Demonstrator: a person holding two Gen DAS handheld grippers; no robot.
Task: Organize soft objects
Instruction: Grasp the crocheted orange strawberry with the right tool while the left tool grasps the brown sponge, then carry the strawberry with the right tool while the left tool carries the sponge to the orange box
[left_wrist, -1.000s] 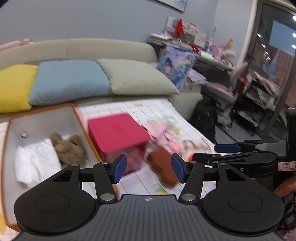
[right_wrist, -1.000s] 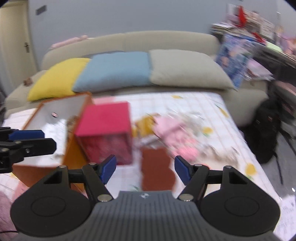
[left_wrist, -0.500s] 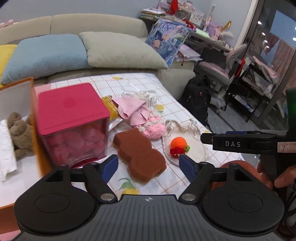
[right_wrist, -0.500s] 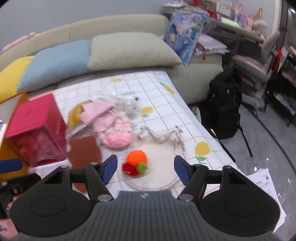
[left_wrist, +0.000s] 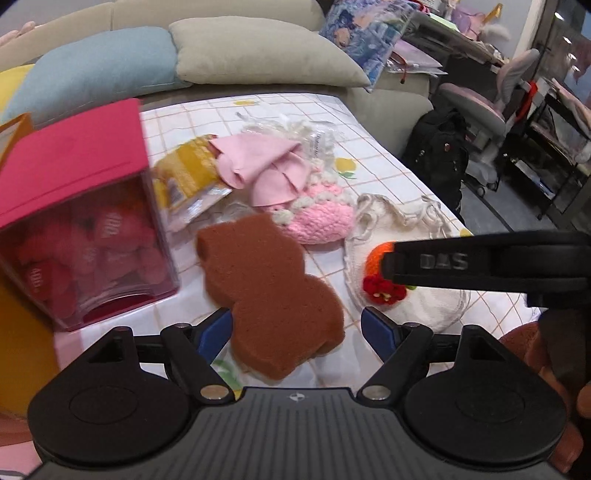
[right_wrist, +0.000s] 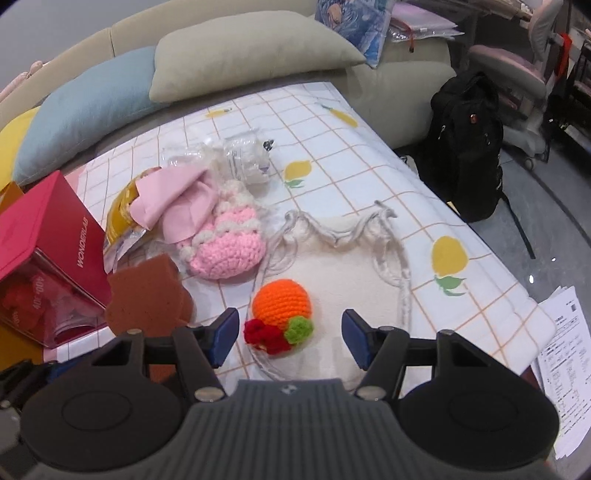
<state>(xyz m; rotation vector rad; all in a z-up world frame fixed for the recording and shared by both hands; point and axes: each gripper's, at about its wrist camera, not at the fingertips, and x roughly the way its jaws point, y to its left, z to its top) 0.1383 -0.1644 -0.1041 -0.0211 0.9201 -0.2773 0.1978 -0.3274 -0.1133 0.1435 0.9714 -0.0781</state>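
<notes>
Two grippers hover over the checked tablecloth (right_wrist: 369, 155). Left gripper (left_wrist: 297, 328): jaws wide, just been opening, the brown sponge (left_wrist: 269, 295) lying between them untouched. Right gripper (right_wrist: 288, 338): jaws apart, just been closing, the orange crochet fruit (right_wrist: 282, 301) between them on a cream knitted bag (right_wrist: 354, 258). Farther left sit a pink crochet pouch (right_wrist: 225, 251) and red-lidded box (left_wrist: 74, 162).

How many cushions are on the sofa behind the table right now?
3, in a row along the sofa: a yellow cushion at the left edge, a blue cushion beside it, and a beige cushion on the right. More may sit out of frame further left.
</notes>
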